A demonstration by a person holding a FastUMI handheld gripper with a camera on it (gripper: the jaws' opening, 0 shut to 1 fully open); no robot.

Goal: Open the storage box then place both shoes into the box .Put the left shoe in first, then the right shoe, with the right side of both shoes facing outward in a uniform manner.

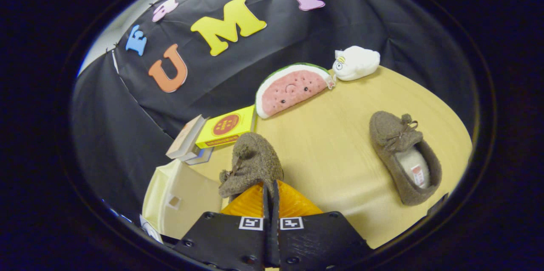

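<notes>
- Gripping 1 shoe (251, 165), the gripper (270, 192) has its fingers nearly closed on the shoe's edge and carries it just above the table (340, 143).
- The box (180, 196) sits just beside the fingers; whether it is open I cannot tell.
- The 2nd shoe (403, 160) lies well apart.
- Keep a firm pinch and lower the shoe level, with its right side outward.

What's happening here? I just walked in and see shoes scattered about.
A person's handheld gripper is shut on a brown fuzzy shoe, pinching its edge and holding it beside the cream storage box. The second matching shoe lies apart on the wooden table, not yet packed. Beyond the held shoe sit a yellow box, a watermelon plush and a white plush.
</notes>
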